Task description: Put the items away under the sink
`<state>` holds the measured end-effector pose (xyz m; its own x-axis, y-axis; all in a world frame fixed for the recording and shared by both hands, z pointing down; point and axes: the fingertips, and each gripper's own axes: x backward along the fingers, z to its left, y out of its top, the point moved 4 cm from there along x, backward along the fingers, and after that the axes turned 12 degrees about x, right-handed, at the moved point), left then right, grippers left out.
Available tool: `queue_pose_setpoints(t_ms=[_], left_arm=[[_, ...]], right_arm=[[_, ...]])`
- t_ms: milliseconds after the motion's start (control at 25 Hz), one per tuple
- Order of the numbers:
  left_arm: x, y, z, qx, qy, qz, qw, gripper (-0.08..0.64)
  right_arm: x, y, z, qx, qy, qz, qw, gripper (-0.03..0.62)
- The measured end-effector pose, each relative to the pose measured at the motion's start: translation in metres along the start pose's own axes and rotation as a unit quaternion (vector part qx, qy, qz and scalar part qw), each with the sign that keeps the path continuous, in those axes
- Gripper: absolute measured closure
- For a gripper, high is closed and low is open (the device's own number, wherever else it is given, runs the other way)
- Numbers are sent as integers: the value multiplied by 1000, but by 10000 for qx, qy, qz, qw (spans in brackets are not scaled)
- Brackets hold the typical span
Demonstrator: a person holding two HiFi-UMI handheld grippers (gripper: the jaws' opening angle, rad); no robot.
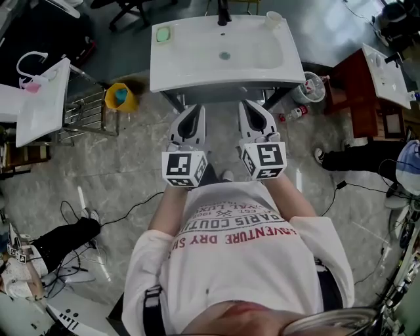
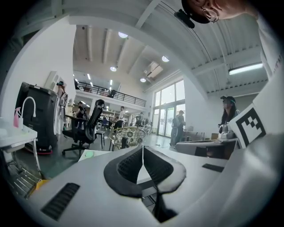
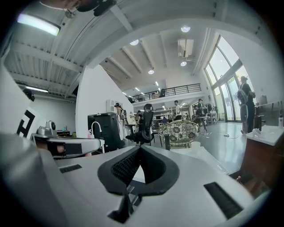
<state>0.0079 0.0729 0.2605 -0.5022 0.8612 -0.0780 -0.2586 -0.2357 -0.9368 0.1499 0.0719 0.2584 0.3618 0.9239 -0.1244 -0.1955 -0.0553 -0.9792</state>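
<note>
A white sink [image 1: 197,72] stands at the top of the head view, with a green soap dish [image 1: 163,34] and a pale cup [image 1: 273,18] on its back corners. Both grippers are held side by side just before its front edge, pointing level at it. My left gripper [image 1: 195,109] is shut with nothing in it, its pads meeting in a thin line [image 2: 143,150]. My right gripper [image 1: 248,105] is likewise shut and empty [image 3: 140,150]. The space under the sink is hidden by the basin.
A yellow bucket [image 1: 121,96] and a wire rack [image 1: 85,115] sit on the floor left of the sink. A clear container [image 1: 314,85] and a small bottle [image 1: 294,114] lie at its right. Cables [image 1: 125,210] cross the floor. Another sink [image 1: 42,98] stands far left.
</note>
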Motion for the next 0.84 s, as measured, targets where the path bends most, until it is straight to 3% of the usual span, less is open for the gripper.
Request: queue_pose_setpoints(t_ms=[200, 440, 840], left_arm=[[5, 0, -7, -104, 64, 15, 9999, 532], [12, 0, -20, 31, 3, -55, 10000, 532], [17, -2, -33, -52, -14, -103, 9999, 532]], right_arm=[[10, 0, -3, -3, -53, -52, 10000, 568], [23, -2, -10, -211, -165, -87, 9996, 568], [39, 1, -19, -98, -274, -158, 9995, 568]])
